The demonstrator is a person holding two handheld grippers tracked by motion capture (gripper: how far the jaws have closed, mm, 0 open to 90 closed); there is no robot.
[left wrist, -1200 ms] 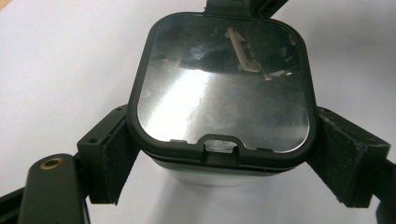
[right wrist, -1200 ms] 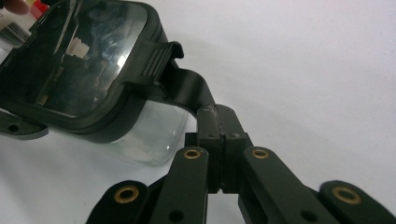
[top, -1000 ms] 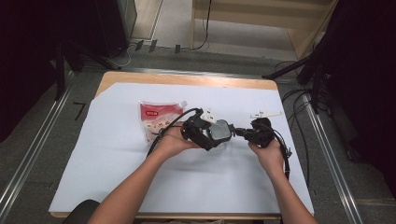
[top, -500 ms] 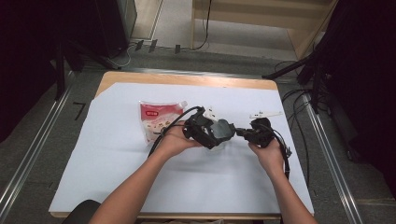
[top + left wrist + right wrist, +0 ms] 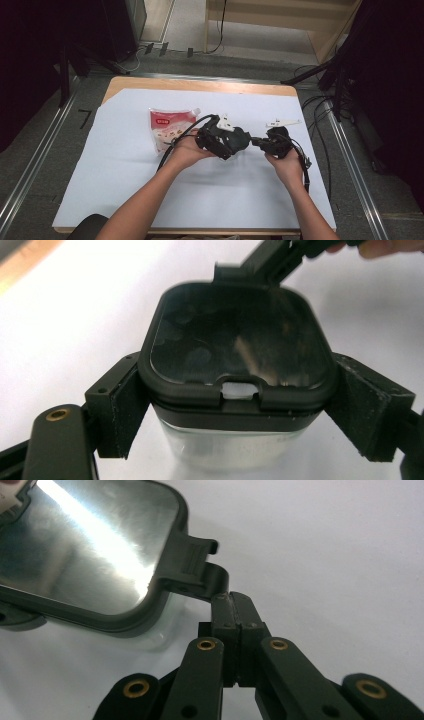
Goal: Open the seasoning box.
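1. The container [image 5: 235, 390] is a squarish glass box with rounded corners, sitting under a black lid [image 5: 234, 340] that has a thick rubbery-looking rim and a dark, glossy see-through panel. In the right gripper view that panel throws back a bright streak of light, so it's pretty smooth.
2. We've got it near the middle of the table [image 5: 200, 86], just above the white paper sheet [image 5: 125, 170], held between our two grippers in the high view.
3. Left gripper [image 5: 240, 410]: jaws spread wide and clamped on the container's two opposite sides, with the grainy foam-like pads [image 5: 122, 410] pressed flat against the lid's rim and the glass below it.
4. The glass body looks clear to frosty along the bottom (can't tell what's inside, if anything). A small pale catch sits in a notch at the lid's near edge.
5. Right gripper [image 5: 235, 607]: jaws pinched nearly together on the ribbed black latch tab [image 5: 202, 572] that flips out from the lid's far edge. Brass-coloured pins show on its black links.
6. Off to the left on the sheet lies a crinkly plastic pouch [image 5: 167, 129] with a red label and a white spout, well clear of the container.
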